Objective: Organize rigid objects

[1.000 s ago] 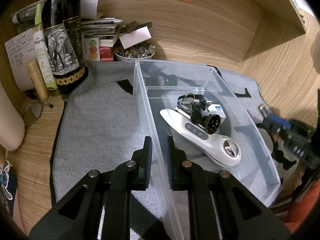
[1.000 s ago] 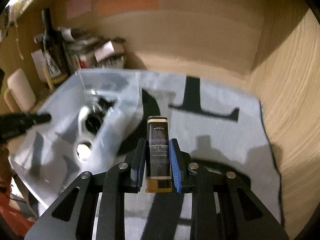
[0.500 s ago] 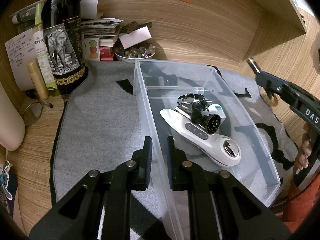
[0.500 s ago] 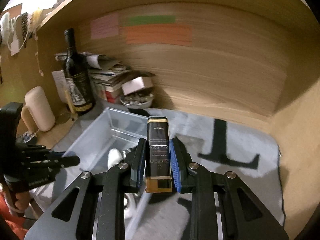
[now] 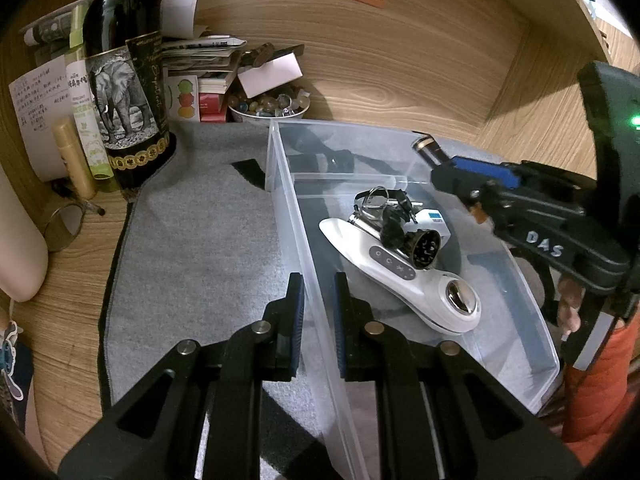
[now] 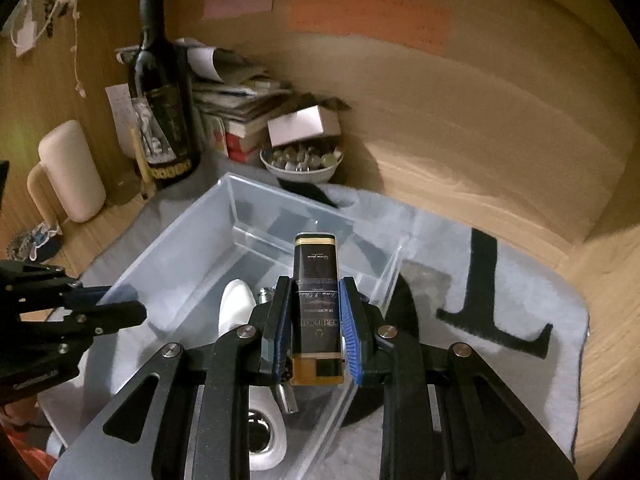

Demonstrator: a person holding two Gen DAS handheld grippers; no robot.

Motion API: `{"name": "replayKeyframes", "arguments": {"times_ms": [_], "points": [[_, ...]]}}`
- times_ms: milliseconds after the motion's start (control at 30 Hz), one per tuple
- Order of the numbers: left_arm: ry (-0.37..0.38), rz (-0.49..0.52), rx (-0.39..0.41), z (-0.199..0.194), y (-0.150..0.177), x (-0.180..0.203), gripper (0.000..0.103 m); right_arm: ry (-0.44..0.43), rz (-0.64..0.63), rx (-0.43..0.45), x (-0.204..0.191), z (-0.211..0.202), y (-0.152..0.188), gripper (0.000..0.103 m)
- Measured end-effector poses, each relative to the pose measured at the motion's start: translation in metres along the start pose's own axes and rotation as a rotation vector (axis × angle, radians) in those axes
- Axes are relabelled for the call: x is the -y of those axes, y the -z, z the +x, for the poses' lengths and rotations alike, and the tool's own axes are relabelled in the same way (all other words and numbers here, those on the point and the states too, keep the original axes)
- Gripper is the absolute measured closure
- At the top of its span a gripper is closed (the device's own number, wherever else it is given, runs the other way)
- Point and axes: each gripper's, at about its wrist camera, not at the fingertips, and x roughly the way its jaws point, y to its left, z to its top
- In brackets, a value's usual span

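Two grippers work one clear bin (image 5: 516, 280). The right gripper (image 6: 315, 330) has its fingers closed flat on a small dark bottle (image 6: 316, 308), held above the bin's near wall. The left gripper (image 5: 319, 320) straddles the bin's side wall, fingers narrowly apart — whether they pinch it, I cannot tell. Risks: released from here, the bottle could strike the white handheld device (image 5: 404, 276) and the keys (image 5: 380, 200) — or clip the rim and topple outside onto the grey mat (image 5: 200, 248).

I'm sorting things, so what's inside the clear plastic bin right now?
The clear bin holds a white handheld device, keys and a small black cylinder. Whatever lies beneath them is hidden.
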Motion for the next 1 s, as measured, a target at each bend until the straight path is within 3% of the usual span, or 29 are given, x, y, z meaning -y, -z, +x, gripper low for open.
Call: {"name": "replayKeyframes", "arguments": {"times_ms": [200,267,333,567,700,800,867,1000], "points": [[0.001,-0.001,-0.003,0.0,0.0,0.0,0.091,-0.001,0.019,-0.028,0.002,0.009,0.003,0.081],[0.0,-0.001,-0.005,0.0,-0.001,0.0,0.091,-0.01,0.032,-0.016,0.003,0.005,0.002,0.075],[-0.001,-0.001,-0.007,0.0,-0.001,0.0,0.091,-0.011,0.036,0.012,0.003,-0.003,0.003,0.062],[-0.012,-0.002,-0.004,-0.001,-0.003,-0.001,0.091,-0.025,0.028,0.082,-0.001,-0.032,0.005,0.056],[-0.045,0.013,0.034,-0.013,-0.007,0.003,0.091,-0.019,0.032,0.14,-0.002,-0.055,0.01,0.041],[-0.052,0.004,0.058,-0.023,-0.009,0.005,0.077,-0.006,0.038,0.191,-0.001,-0.074,0.014,0.029],[-0.059,0.001,0.095,-0.034,-0.01,0.009,0.062,0.005,0.053,0.231,0.001,-0.089,0.02,0.02],[-0.067,0.023,0.177,-0.057,-0.009,0.024,0.048,0.025,0.076,0.286,0.006,-0.109,0.029,0.014]]}}
